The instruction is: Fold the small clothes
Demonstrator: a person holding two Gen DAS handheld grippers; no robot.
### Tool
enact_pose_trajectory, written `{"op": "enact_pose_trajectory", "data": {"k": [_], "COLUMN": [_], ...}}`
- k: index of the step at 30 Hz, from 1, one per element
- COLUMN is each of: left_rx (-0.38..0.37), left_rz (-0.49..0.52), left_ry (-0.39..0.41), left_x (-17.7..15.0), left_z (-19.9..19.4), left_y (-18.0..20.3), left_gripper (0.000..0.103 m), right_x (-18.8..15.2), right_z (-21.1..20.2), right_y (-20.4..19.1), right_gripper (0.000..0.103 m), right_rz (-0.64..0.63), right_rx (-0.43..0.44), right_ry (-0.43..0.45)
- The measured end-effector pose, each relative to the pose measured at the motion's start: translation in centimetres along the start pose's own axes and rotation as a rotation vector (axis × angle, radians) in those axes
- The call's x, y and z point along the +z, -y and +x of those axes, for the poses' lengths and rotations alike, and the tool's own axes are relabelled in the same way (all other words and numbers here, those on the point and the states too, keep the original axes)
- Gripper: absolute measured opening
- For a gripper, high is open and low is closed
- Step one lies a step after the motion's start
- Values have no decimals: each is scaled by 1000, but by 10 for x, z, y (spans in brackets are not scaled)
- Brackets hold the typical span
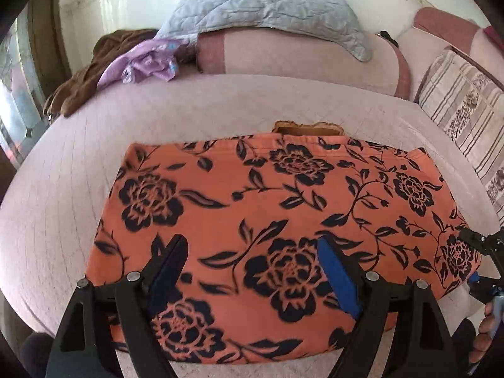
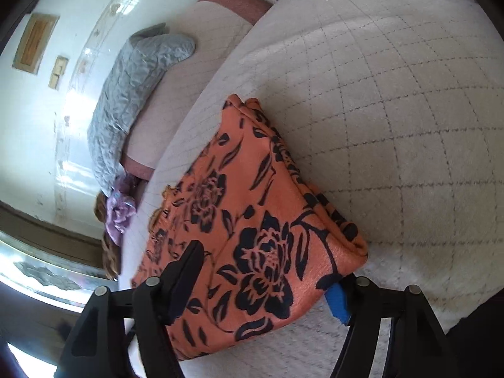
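On the quilted bed (image 1: 56,189) lies the orange floral garment (image 1: 267,208), folded flat. Directly above its near edge hangs the left tool (image 1: 252,271), released, its fingers spread wide over the cloth. At the garment's right corner sits the right tool (image 2: 267,274), its fingers straddling the fabric, seemingly parted, though any pinch there is hard to judge.

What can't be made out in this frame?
- Right gripper, right wrist view: the orange floral garment covers one finger, so its grip is unclear.
- Brown item, left wrist view: mostly hidden behind the garment's far edge.
- Purple cloth: too crumpled and distant to identify.
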State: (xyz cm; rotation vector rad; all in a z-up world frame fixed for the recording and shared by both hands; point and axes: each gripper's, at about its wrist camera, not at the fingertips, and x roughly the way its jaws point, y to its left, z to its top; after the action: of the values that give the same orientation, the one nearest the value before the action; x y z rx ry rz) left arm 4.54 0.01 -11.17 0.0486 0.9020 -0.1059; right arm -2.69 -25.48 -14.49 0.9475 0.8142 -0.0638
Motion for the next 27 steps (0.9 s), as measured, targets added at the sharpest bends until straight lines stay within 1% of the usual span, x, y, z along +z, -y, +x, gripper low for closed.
{"op": "enact_pose_trajectory", "data": {"k": [1, 2, 3, 4, 5, 7, 8, 9, 10, 11, 12, 13, 14, 15, 16, 17, 18, 19, 20, 22, 23, 24, 25, 27], "left_rx": [4, 13, 31, 44, 49, 31, 22, 8, -6, -16, -21, -24, -23, -12, -9, -10, -14, -24, -38, -71, -82, -99, -113, -102], "left_rz": [22, 63, 100, 106, 109, 90, 74, 49, 28, 25, 29, 49, 84, 121, 126, 120, 113, 103, 98, 63, 28, -10, -62, -133], "left_ry": [-28, -90, -138, -84, -70, -105, -105, -73, -18, 10, 16, -15, -73, -138, -98, -81, -99, -110, -118, -110, -82, -47, 0, 54], "left_x": [-1, -7, -13, -17, -17, -11, -7, -2, 1, 2, 1, -2, -7, -14, -19, -19, -18, -16, -13, -8, -7, -8, -8, -10], "left_z": [8, 24, 38, 37, 36, 30, 25, 15, 2, -5, -5, 3, 17, 33, 35, 32, 31, 30, 30, 19, 9, -2, -18, -39], "left_y": [5, 12, 18, 20, 20, 18, 16, 12, 10, 10, 12, 16, 20, 24, 24, 23, 24, 23, 21, 10, -4, -17, -36, -67], "left_gripper": [85, 85, 86, 87, 87, 86, 86, 86, 86, 86, 86, 86, 86, 87, 89, 89, 89, 89, 89, 88, 88, 88, 88, 88], "right_x": [0, 1, 1, 3, 5, 7, 7, 6, 5, 5, 5, 4, 2, 1, 0, 1, 2, 3, 5, 9, 11, 11, 11, -1], "right_z": [4, 6, 7, 8, 10, 8, 3, -3, -9, -11, -10, -6, 5, 10, 12, 10, 10, 10, 10, 11, 9, 3, -2, -18], "right_y": [4, 6, 6, 3, 1, -6, -13, -20, -27, -26, -23, -14, 2, 10, 18, 21, 21, 20, 16, -1, -17, -42, -61, -130], "right_gripper": [72, 70, 59, 34, 23, 16, 16, 15, 15, 15, 19, 21, 24, 29, 32, 33, 38, 40, 40, 18, 18, 17, 16, 16], "right_rz": [13, 16, 8, -15, -34, -75, -112, -142, -163, -159, -142, -109, -43, -4, 32, 44, 48, 52, 30, -53, -106, -180, -231, -426], "right_rx": [0, 2, -4, -33, -47, -57, -67, -73, -75, -71, -65, -61, -55, -37, 15, 39, 46, 52, 43, -9, -27, -42, -49, -50], "right_ry": [-10, -8, -4, -8, -20, -37, -23, -3, 22, 27, 30, 24, -16, -43, -39, -34, -38, -42, -43, -47, -39, -14, 7, 77]}}
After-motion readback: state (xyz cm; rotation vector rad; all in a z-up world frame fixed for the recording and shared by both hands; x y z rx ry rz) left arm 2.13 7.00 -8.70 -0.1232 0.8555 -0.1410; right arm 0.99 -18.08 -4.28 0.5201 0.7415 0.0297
